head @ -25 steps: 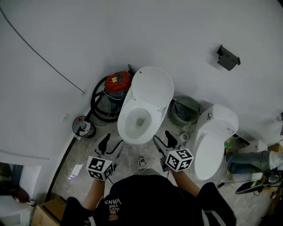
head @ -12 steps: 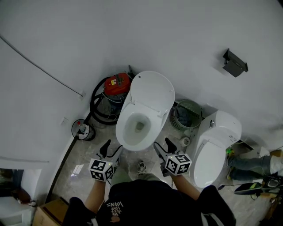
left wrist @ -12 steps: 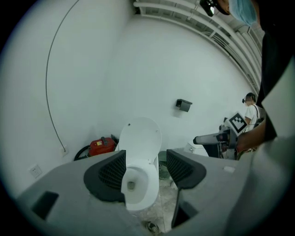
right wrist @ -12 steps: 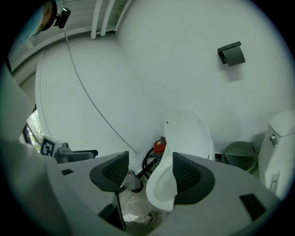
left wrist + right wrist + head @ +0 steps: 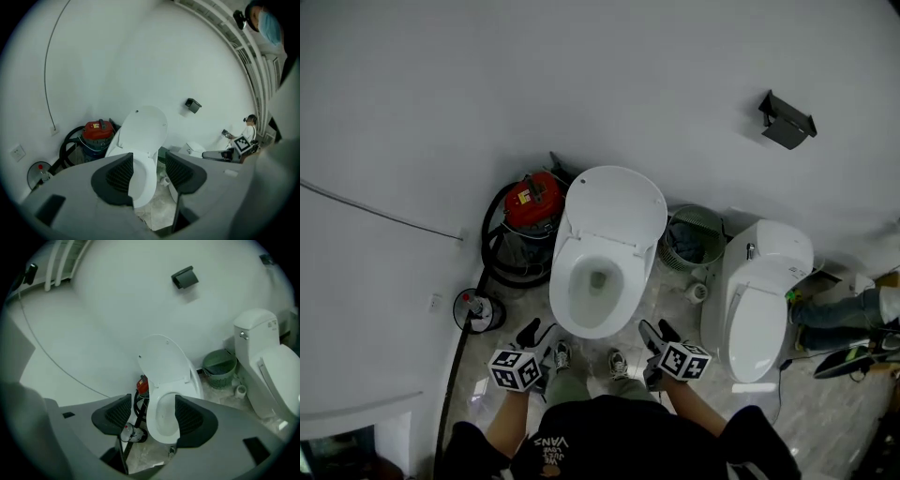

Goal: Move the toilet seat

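Observation:
A white toilet stands against the wall with its lid raised. A white seat ring lies round the open bowl. My left gripper hovers in front of the bowl's left side. Its jaws are closing with nothing between them, and it touches nothing. My right gripper hangs open at the bowl's front right, also apart from it. The left gripper view shows the left gripper framing the toilet. In the right gripper view the right gripper frames the bowl and raised lid.
A red vacuum with a black hose sits left of the toilet. A green basket stands between it and a second, closed toilet. A black fixture is on the wall. A small round device lies on the floor. Another person sits far right.
The head view has shifted, so the toilet now sits lower and nearer the middle. Both grippers stay low in front of the bowl. Nothing was taken hold of.

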`<action>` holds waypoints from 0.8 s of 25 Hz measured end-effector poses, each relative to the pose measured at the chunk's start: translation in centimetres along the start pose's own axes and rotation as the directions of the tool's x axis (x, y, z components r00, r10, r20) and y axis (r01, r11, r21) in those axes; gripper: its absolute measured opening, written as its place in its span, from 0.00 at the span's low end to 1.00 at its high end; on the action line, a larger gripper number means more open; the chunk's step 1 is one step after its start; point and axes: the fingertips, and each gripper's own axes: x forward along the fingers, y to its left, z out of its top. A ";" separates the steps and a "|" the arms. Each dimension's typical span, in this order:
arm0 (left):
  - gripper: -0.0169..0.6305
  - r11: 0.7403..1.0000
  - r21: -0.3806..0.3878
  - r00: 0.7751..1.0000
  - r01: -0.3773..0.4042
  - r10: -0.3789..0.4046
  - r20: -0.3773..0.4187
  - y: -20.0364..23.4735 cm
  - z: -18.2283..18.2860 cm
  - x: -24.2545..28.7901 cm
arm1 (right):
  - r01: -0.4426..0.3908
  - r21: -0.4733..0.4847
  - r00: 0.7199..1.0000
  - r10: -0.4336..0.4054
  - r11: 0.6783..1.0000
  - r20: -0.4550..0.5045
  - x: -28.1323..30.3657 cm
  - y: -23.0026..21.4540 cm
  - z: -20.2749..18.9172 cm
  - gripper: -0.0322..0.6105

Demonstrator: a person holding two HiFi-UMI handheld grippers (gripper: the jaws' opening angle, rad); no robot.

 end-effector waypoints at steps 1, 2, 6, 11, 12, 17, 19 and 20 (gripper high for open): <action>0.35 1.000 -0.014 1.000 0.020 -0.020 -0.008 0.8 0.1 0.4 | 0.021 0.053 1.000 -0.021 0.998 0.012 0.4 -0.3 -0.5 0.47; 0.34 0.999 -0.026 0.999 0.034 -0.035 -0.021 1.7 0.0 0.8 | 0.040 0.104 0.999 -0.043 0.994 0.025 0.8 -0.7 -0.9 0.47; 0.38 0.994 -0.094 0.993 0.055 -0.064 -0.096 4.9 -1.2 2.9 | 0.122 0.228 0.991 -0.133 0.966 0.033 2.3 -2.8 -3.3 0.47; 0.45 0.984 -0.165 0.978 0.066 -0.097 -0.186 8.2 -3.8 6.0 | 0.215 0.255 0.975 -0.221 0.943 -0.004 4.0 -5.2 -6.9 0.47; 0.46 0.982 -0.178 0.974 0.059 -0.096 -0.204 8.8 -4.4 6.6 | 0.230 0.264 0.972 -0.235 0.937 -0.010 4.5 -5.6 -7.6 0.47; 0.47 0.980 -0.195 0.952 0.044 -0.101 -0.290 11.7 -7.5 9.1 | 0.282 0.317 0.957 -0.289 0.905 -0.026 6.6 -7.5 -10.7 0.47; 0.48 0.980 -0.197 0.943 0.037 -0.100 -0.318 12.8 -8.9 9.9 | 0.299 0.337 0.952 -0.305 0.893 -0.037 7.5 -8.3 -12.1 0.47; 0.48 0.980 -0.196 0.938 0.030 -0.096 -0.333 13.4 -9.7 10.3 | 0.306 0.349 0.949 -0.311 0.886 -0.044 7.9 -8.7 -12.9 0.47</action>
